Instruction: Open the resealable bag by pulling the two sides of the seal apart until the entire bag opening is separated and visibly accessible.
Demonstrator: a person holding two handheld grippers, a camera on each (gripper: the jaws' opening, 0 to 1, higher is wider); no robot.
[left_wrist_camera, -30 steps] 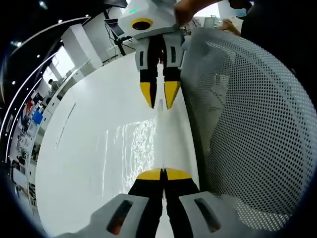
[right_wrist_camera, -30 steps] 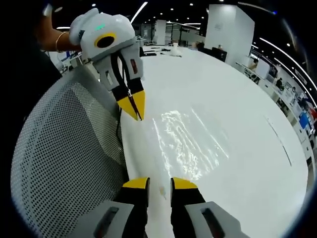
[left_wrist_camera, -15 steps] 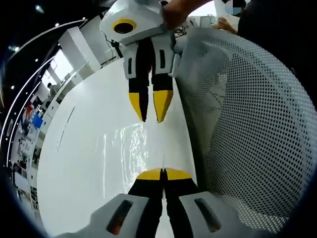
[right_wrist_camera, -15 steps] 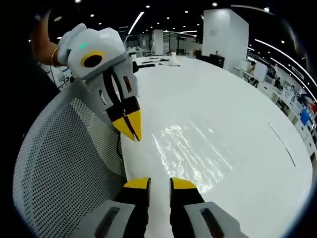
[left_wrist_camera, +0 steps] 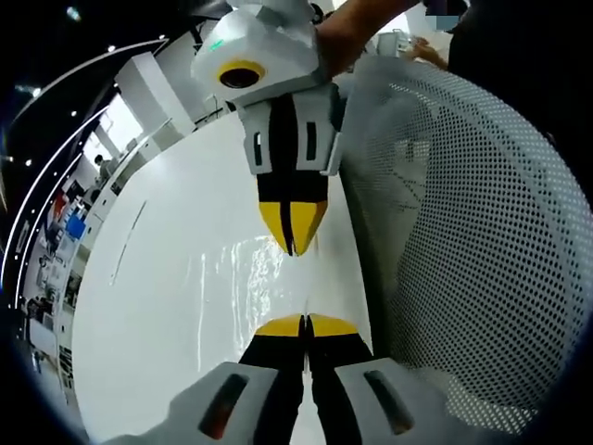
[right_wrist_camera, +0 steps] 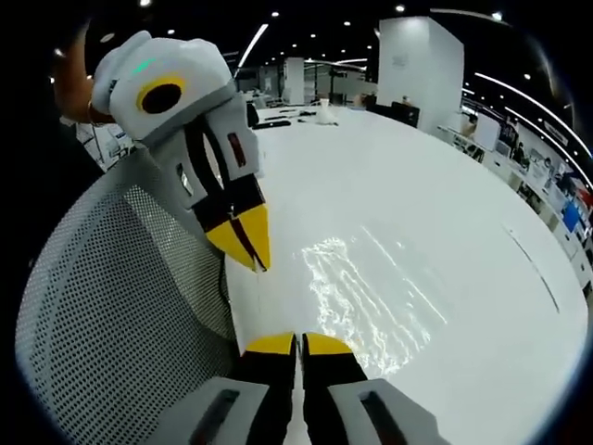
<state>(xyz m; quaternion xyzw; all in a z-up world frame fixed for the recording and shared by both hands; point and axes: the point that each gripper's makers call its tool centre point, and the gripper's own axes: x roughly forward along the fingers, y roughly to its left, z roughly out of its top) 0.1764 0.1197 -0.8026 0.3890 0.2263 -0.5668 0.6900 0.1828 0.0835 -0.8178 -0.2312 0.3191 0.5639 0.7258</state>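
A clear resealable bag (left_wrist_camera: 243,278) lies flat on the white table (left_wrist_camera: 148,306), visible mostly as a shiny, wrinkled patch. In the right gripper view the bag (right_wrist_camera: 371,292) spreads to the right of my jaws. My left gripper (left_wrist_camera: 304,324) is shut on the bag's near edge by the table's rim. My right gripper (left_wrist_camera: 292,239) faces it from the far side, a hand on its body, tips pressed together a short way along the same edge. In the right gripper view, my right gripper (right_wrist_camera: 298,345) is shut on the bag and the left gripper (right_wrist_camera: 258,260) points down at the edge, shut.
A grey mesh chair back (left_wrist_camera: 463,232) stands tight against the table's edge beside both grippers, also seen as the mesh chair back (right_wrist_camera: 111,306). The table (right_wrist_camera: 445,185) stretches wide and bare beyond the bag. Office desks and a white pillar (right_wrist_camera: 422,65) lie far behind.
My right gripper's jaws have gone from open to shut at the bag's edge, and it has come closer to the left gripper. The left gripper stays shut.
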